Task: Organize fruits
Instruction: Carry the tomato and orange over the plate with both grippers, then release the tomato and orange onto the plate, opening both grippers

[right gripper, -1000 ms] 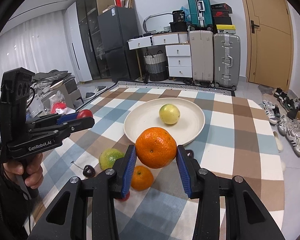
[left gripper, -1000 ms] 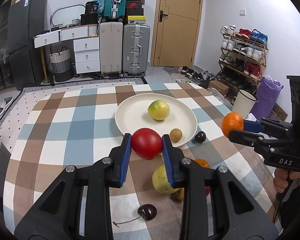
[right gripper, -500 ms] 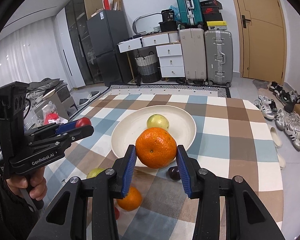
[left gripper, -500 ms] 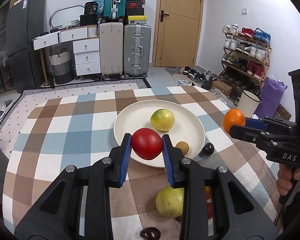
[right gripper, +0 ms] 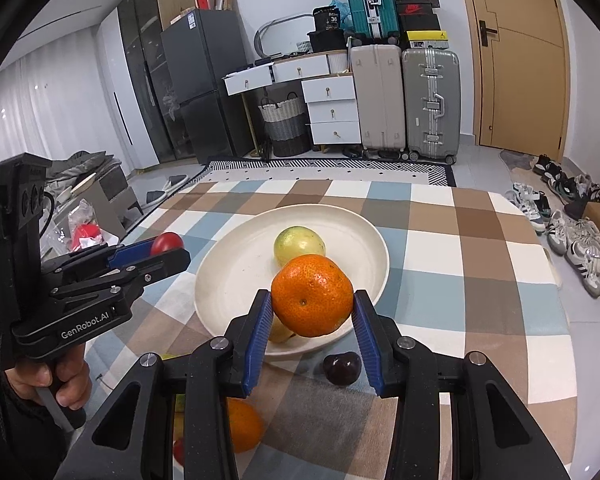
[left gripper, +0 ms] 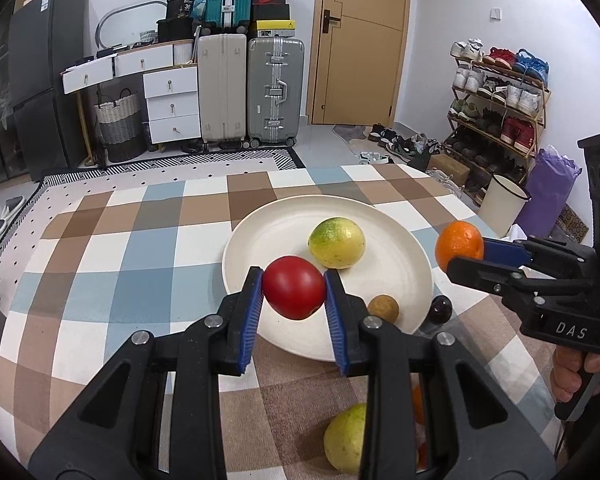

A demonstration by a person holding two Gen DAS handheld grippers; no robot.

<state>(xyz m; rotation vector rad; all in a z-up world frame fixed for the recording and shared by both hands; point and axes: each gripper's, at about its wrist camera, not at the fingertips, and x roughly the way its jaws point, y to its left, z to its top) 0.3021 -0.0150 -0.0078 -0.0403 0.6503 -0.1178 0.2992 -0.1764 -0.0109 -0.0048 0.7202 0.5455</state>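
My left gripper [left gripper: 294,294] is shut on a red tomato [left gripper: 294,292] and holds it over the near rim of the cream plate [left gripper: 396,240]. My right gripper [right gripper: 312,312] is shut on an orange [right gripper: 312,294] above the plate's [right gripper: 228,272] near edge; it also shows in the left wrist view [left gripper: 459,246] at the plate's right. A yellow-green fruit [left gripper: 337,242] and a small brown fruit [left gripper: 383,309] lie on the plate.
On the checked tablecloth [left gripper: 120,264] lie a dark cherry [right gripper: 341,368], a second orange [right gripper: 242,424] and another yellow-green fruit [left gripper: 346,436] near the front edge. Suitcases, drawers and a shoe rack stand beyond the table.
Both grippers have moved forward with their fruit, from over the loose fruit near the front edge to over the plate's near rim.
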